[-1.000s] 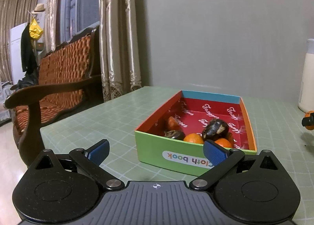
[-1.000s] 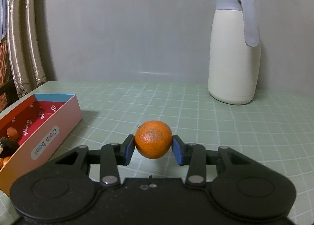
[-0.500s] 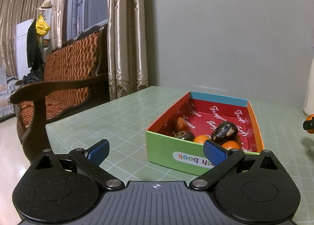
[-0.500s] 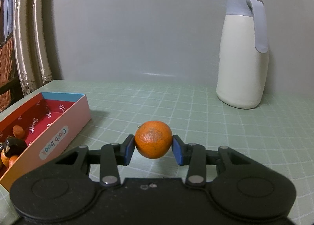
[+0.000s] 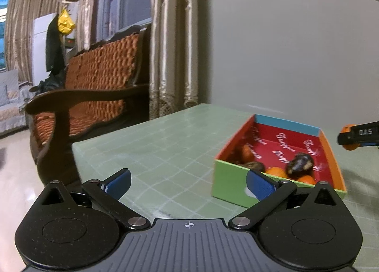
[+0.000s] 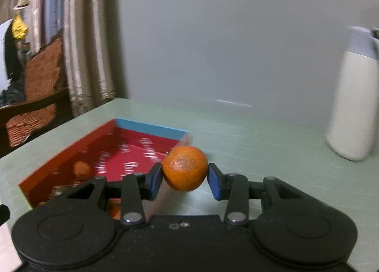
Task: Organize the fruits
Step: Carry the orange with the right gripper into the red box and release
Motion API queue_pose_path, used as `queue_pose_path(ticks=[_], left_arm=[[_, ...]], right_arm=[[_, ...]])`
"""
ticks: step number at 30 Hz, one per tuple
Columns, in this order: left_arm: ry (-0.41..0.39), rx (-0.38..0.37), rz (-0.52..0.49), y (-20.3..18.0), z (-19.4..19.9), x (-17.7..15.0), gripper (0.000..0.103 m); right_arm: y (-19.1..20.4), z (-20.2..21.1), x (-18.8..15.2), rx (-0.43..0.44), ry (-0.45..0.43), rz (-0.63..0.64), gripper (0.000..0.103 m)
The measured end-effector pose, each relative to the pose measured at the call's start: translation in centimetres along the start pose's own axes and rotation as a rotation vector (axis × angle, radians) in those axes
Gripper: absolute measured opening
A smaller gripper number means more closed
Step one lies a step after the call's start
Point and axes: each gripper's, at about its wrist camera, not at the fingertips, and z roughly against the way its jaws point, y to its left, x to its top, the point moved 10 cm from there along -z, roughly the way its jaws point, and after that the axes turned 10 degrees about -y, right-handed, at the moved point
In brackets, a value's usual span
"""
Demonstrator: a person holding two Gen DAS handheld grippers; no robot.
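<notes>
Round orange mandarin (image 6: pixel 185 168) is gripped between the blue pads of the right gripper (image 6: pixel 185 178) — held above the near right wall of the red-lined cardboard box (image 6: pixel 151 127) (fruit inside). Left gripper (image 5: pixel 188 180) is spread wide, nothing held, over the green checked table (image 5: pixel 165 139).

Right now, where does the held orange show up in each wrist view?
Left wrist: the orange peeks out at the far right edge, mostly hidden behind the right gripper, above and right of the box.
Right wrist: the orange sits centre frame, clamped in the right gripper, beside the box's near-right wall.
Shared landmark: the box's blue end wall.
</notes>
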Motion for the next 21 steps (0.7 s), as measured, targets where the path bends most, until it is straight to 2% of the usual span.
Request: queue_pose_path(ticks=[7, 12, 14, 16, 21], left_arm=[[0.011, 0.039, 0.031, 2.9, -0.5, -0.2, 0.103], [0.016, 0.052, 0.049, 4.2, -0.8, -0.3, 0.103], [0.017, 0.054, 0.055, 4.4, -0.8, -0.3, 0.103], [0.018, 0.052, 0.063, 4.6, -0.9, -0.3, 0.103], [0.032, 0.045, 0.079, 4.2, -1.0, -0.4, 0.103]], right_arm=[[5.1, -2.8, -0.4, 0.061, 0.048, 0.078, 0.040], [6.4, -3.8, -1.4, 0.066, 0.090, 0.112, 0.041], [6.8, -3.6, -1.3, 0.067, 0.089, 0.117, 0.044], [7.0, -3.2, -1.1, 0.068, 0.084, 0.124, 0.055], [6.5, -0.9, 0.0, 0.062, 0.023, 0.118, 0.064]])
